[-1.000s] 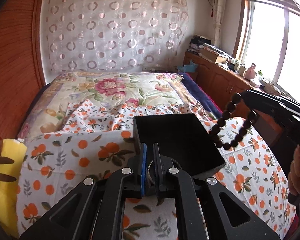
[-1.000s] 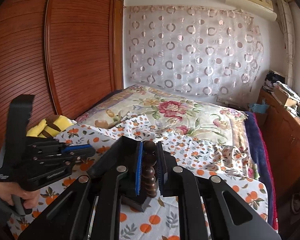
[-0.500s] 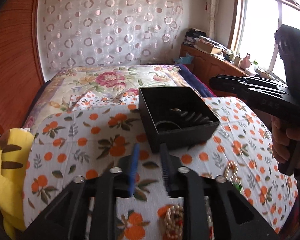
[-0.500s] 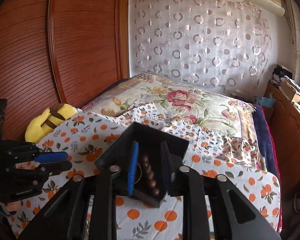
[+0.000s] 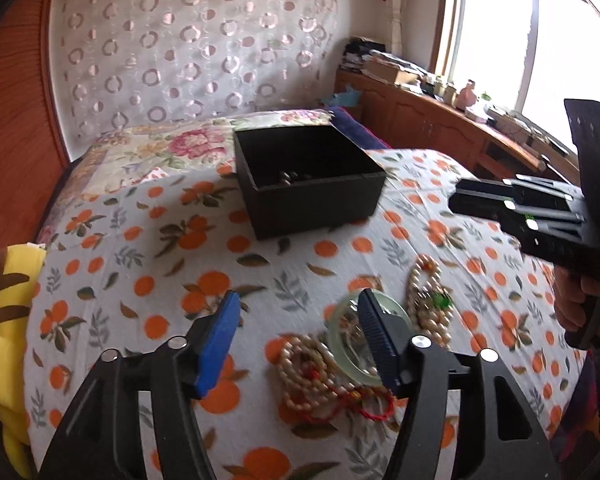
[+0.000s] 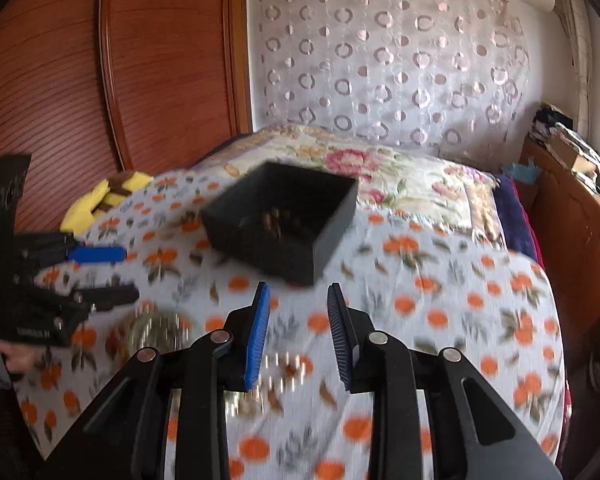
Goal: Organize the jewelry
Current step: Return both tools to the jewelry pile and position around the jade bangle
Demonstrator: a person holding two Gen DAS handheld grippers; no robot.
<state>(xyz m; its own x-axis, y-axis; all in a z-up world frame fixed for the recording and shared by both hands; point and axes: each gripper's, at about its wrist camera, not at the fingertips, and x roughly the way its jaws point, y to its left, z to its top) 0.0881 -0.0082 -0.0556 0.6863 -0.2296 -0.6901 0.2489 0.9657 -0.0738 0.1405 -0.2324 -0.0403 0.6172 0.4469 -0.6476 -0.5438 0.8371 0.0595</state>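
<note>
A black open box (image 5: pixel 308 176) stands on the orange-print sheet with dark wooden beads (image 5: pixel 288 178) lying inside. My left gripper (image 5: pixel 298 300) hovers low over the sheet in front of the box. Its jaws are opening and nothing is between them. A pale green bangle (image 5: pixel 342 344) lies just by its right finger, next to a cream bead bracelet with red cord (image 5: pixel 316 376) and a pearl string (image 5: pixel 424 300). My right gripper (image 6: pixel 299 292) is open and empty, short of the box (image 6: pixel 284 220), above blurred pearl beads (image 6: pixel 284 364).
A yellow plush toy (image 5: pixel 8 320) lies at the sheet's left edge by the wooden wardrobe (image 6: pixel 60 80). A floral quilt (image 5: pixel 172 144) spreads behind the box. A cluttered wooden cabinet (image 5: pixel 440 116) runs under the window. A hand (image 5: pixel 576 308) holds the right gripper's handle.
Both grippers were shut over the box, the left on a small ring, the right on the dark beads. Both have opened, pulled back and dropped toward the loose jewellery; the beads now lie in the box.
</note>
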